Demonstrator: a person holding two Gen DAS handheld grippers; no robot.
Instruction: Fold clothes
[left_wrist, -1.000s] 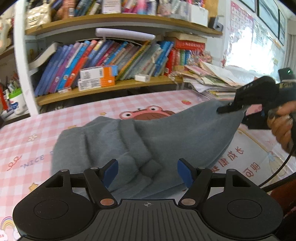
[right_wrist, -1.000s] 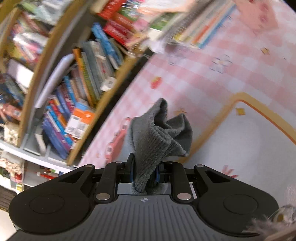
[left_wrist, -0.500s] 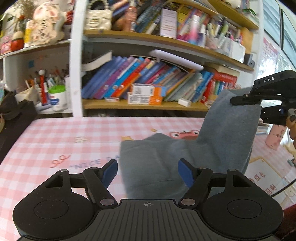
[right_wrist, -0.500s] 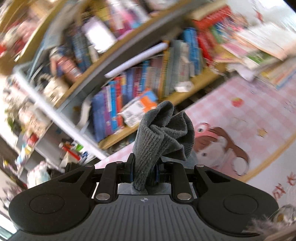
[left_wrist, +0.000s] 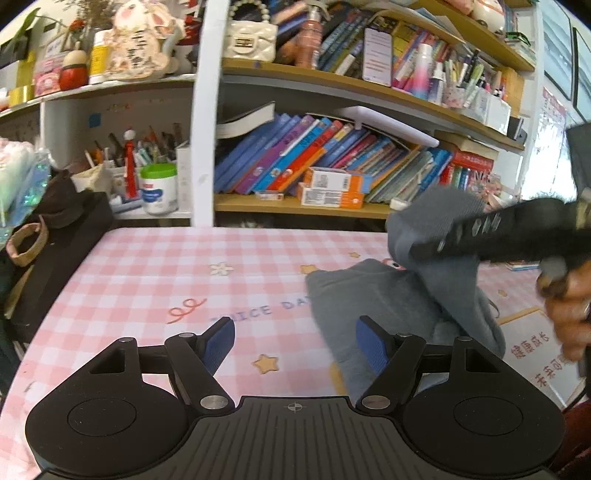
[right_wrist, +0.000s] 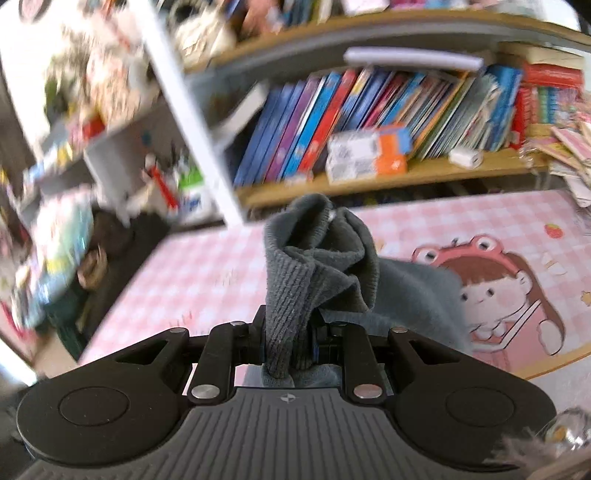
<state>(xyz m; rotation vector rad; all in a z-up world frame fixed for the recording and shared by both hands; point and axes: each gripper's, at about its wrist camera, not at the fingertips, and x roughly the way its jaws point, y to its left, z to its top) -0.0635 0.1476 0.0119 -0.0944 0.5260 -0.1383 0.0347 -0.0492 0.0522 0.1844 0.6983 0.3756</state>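
Bright daylight enters from the far right, glaring white there. Fisheye bending curves the wooden bookshelf (left_wrist: 332, 85). The right wrist view is motion-blurred, worst at left; shadows soft.

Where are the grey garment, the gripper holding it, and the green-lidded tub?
Garment (right_wrist: 295, 280): right wrist view, ribbed bunch above the jaws.
Right gripper (right_wrist: 290, 341): right wrist view, between fingertips clamped on the cloth.
Tub (left_wrist: 159, 189): left wrist view, white body on the shelf.
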